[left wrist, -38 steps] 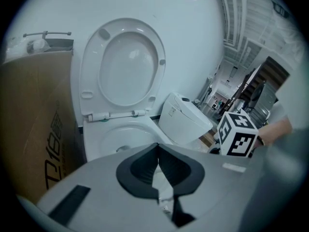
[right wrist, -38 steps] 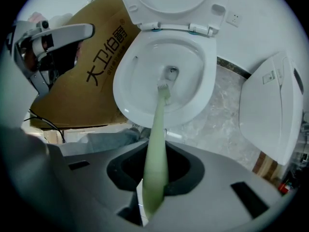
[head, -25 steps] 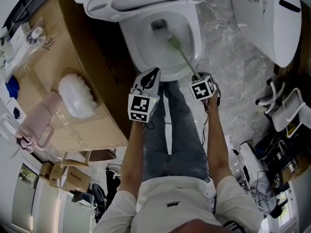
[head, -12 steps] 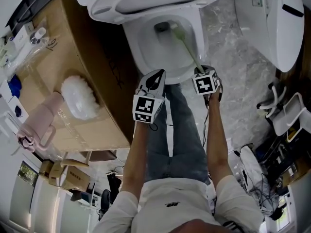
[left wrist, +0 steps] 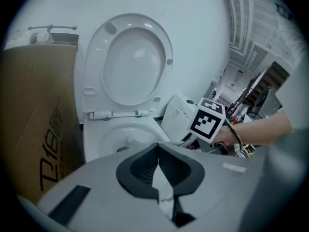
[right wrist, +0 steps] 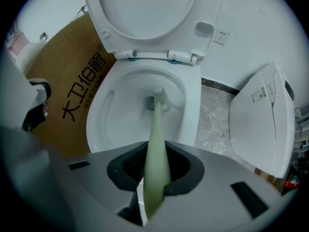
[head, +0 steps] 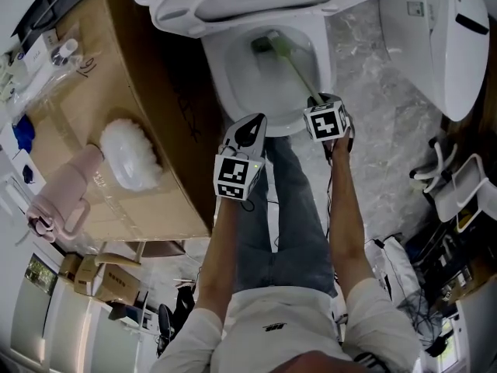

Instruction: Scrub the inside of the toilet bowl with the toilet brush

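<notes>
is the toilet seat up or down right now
Up. The toilet seat stands raised behind the bowl, whose rim is bare, with the toilet brush reaching inside.

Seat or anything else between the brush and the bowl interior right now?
Nothing visible. The seat is raised; the toilet brush, clamped in the right gripper, has its head inside the toilet bowl. The left gripper, shut and empty, sits outside the bowl.

Left gripper (left wrist: 157,151) closed, right gripper (right wrist: 155,159) clenched.
</notes>
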Action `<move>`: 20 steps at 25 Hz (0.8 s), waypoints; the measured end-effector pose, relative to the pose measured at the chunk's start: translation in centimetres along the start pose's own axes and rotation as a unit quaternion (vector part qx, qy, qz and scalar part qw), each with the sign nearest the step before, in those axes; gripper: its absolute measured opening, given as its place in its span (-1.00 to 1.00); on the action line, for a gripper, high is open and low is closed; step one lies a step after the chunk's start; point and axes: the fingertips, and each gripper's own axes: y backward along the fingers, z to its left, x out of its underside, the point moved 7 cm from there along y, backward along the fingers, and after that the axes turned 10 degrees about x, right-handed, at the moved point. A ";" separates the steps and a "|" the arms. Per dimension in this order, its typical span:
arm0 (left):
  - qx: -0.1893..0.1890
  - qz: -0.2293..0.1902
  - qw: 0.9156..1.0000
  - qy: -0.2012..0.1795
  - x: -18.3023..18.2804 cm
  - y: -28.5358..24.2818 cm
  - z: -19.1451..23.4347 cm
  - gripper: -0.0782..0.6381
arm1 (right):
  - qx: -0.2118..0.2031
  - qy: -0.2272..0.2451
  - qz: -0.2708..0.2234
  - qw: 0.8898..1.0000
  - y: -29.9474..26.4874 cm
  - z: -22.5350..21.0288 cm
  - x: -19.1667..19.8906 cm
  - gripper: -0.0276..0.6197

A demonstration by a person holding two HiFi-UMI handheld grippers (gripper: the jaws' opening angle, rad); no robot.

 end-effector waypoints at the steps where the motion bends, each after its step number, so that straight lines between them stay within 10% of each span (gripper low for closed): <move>1: -0.001 0.000 1.000 0.001 0.1 0.1 0.1 -0.76 | -0.002 0.002 -0.002 1.000 -0.1 0.2 -0.3 -0.73; 20: -0.007 0.000 1.000 0.007 0.9 1.0 0.0 -0.76 | -0.061 0.054 -0.041 0.996 1.9 6.2 -2.2 -0.73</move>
